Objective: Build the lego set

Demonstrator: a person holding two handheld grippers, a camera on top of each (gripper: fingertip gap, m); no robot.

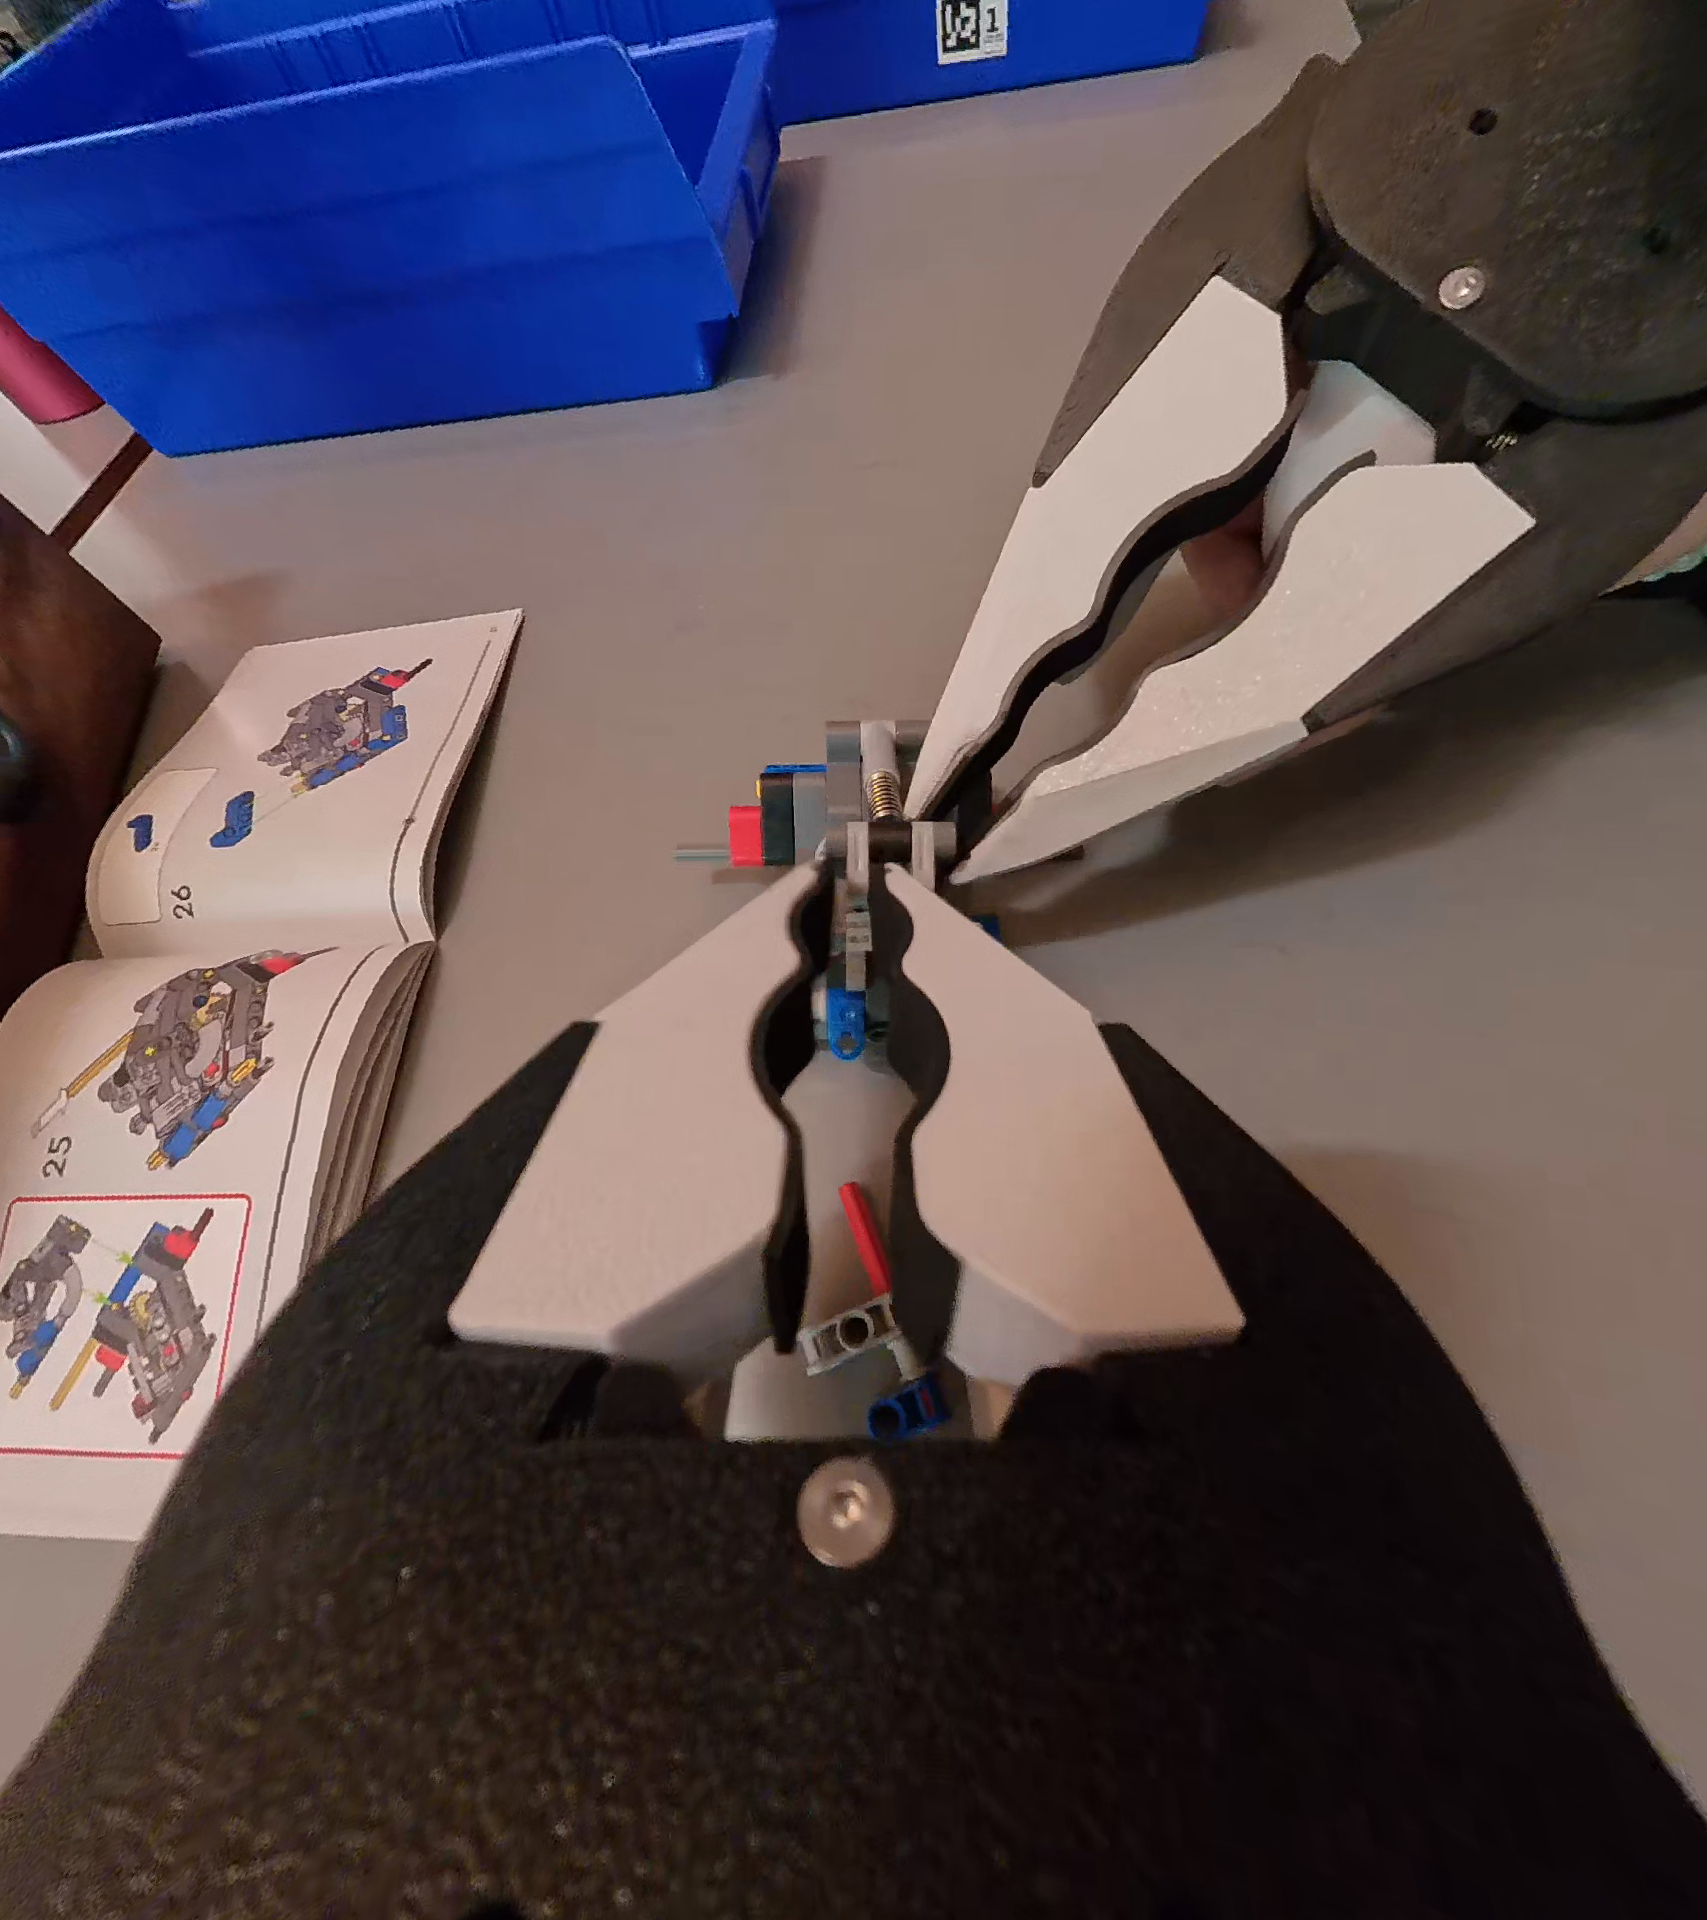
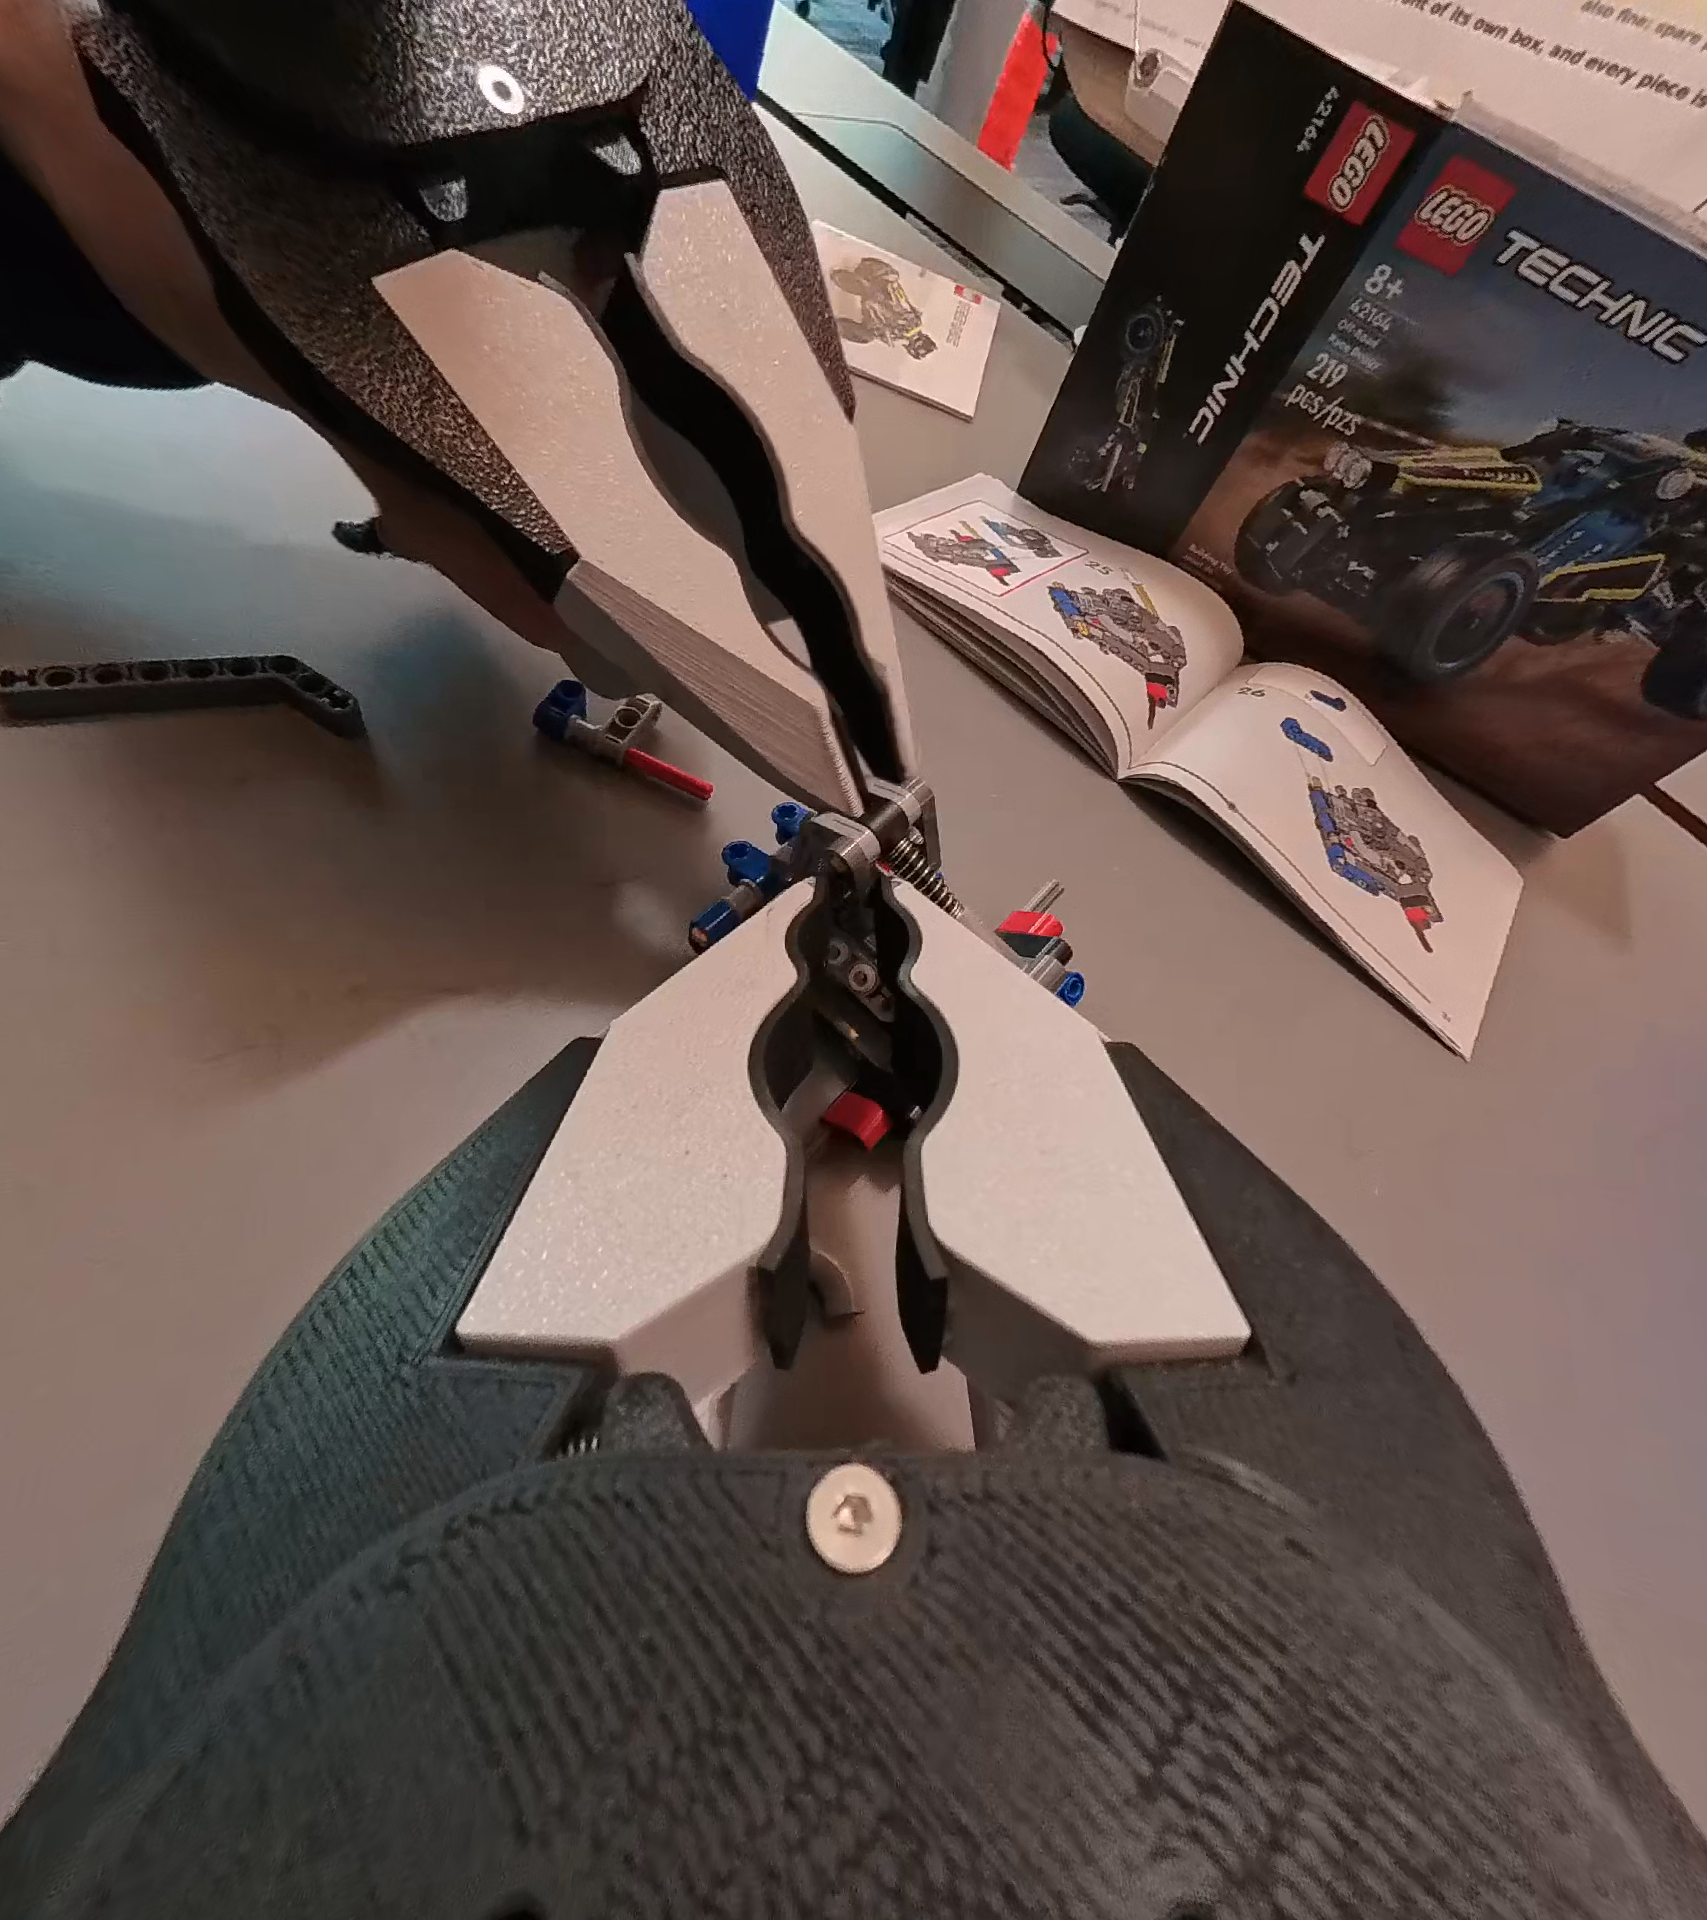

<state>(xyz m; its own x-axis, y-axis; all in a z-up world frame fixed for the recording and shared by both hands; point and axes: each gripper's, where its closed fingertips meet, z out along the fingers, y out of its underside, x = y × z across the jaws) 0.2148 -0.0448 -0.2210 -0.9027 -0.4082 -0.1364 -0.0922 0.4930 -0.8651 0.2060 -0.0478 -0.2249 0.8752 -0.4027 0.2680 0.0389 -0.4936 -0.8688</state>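
A small brick assembly [image 1: 818, 800] of grey beams, a metal spring, red and blue parts stands on the grey table [image 1: 1348, 1143]. My left gripper [image 1: 854, 881] is shut on a thin light grey piece at the assembly's near side. In the right wrist view the left gripper [image 2: 878, 787] comes down from the upper left and pinches the grey connector at the top of the assembly [image 2: 864, 831]. My right gripper [image 2: 854, 896] is shut on the assembly's dark grey beam. In the left wrist view the right gripper [image 1: 944, 840] reaches in from the upper right.
A loose red axle with grey connector and blue pin [image 2: 620, 738] and a bent grey beam [image 2: 174, 686] lie on the table. An open instruction booklet [image 1: 257, 935] lies to the left, beside the set's box [image 2: 1451, 416]. Blue bins [image 1: 361, 208] stand behind. Less than 4 cm separates the two grippers' tips.
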